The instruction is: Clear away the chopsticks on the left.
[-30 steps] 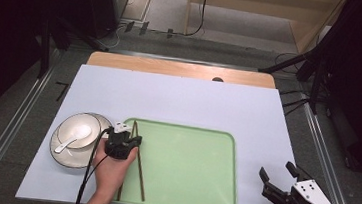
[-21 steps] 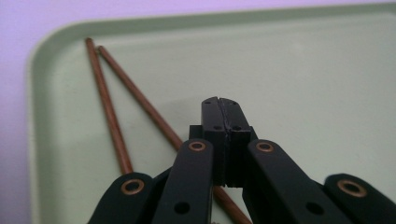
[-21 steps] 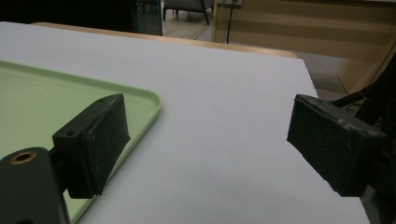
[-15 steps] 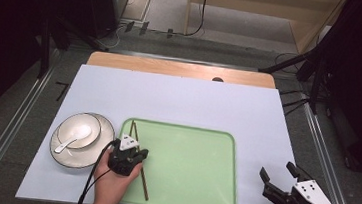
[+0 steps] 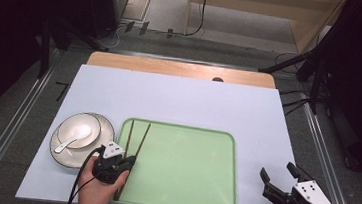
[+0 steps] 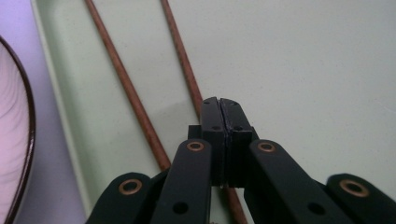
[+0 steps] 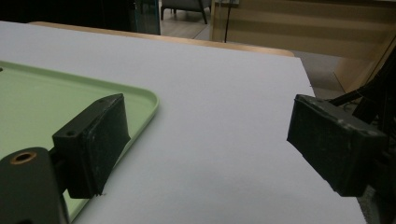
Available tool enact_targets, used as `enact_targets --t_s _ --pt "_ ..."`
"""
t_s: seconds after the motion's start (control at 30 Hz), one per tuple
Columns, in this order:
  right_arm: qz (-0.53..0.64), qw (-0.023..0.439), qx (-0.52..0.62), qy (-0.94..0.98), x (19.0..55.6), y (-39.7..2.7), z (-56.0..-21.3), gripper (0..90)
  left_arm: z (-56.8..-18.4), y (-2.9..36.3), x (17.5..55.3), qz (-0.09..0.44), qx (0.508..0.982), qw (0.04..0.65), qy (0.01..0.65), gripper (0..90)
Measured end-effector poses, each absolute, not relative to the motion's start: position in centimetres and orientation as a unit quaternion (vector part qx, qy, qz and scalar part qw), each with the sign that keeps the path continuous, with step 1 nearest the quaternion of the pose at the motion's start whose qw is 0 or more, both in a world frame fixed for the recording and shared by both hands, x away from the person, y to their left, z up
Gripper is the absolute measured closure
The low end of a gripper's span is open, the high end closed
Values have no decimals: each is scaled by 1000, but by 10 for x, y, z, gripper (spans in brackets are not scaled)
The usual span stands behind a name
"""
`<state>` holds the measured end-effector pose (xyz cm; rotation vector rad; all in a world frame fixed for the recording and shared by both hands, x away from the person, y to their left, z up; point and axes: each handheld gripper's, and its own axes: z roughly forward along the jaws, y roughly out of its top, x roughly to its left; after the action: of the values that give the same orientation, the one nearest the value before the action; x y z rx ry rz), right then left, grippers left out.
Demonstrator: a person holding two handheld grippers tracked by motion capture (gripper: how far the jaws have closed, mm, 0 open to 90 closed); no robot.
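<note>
A white sheet covers the wooden table [image 5: 182, 69]; on it lies a pale green rectangular plastic tray [image 5: 187, 168]. Two brown wooden chopsticks [image 5: 141, 141] rest inside the tray along its left edge — long axes running near to far, the pair spreading slightly toward the far ends. The left gripper [image 5: 121, 165] sits over their near ends, jaws pressed together; whether it pinches a stick cannot be told. The right gripper [image 5: 278, 177] stands agape — well apart. A white bowl [image 5: 81, 131] holds a white spoon [image 5: 74, 138].
</note>
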<state>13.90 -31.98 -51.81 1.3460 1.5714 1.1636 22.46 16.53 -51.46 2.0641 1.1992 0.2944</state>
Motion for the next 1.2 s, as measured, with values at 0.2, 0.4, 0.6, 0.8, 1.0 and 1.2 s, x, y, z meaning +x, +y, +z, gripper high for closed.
enact_targets --t_s 0.2,0.4,0.6,0.8,1.0,1.2 --pt "454 372 527 615 140 -318 -518 127 -514 146 238 118 809 356 454 874" --pt "454 372 525 617 139 -318 -519 127 -517 153 244 131 799 344 475 899" --pt "454 372 528 614 140 -321 -520 127 -515 170 243 138 789 343 490 899" --pt "452 373 527 616 139 -319 -519 127 -515 177 241 136 790 349 485 892" --pt "451 373 528 616 140 -319 -520 127 -517 175 238 121 797 363 468 863" --pt "451 372 529 616 139 -319 -520 127 -513 178 232 125 798 409 425 723"
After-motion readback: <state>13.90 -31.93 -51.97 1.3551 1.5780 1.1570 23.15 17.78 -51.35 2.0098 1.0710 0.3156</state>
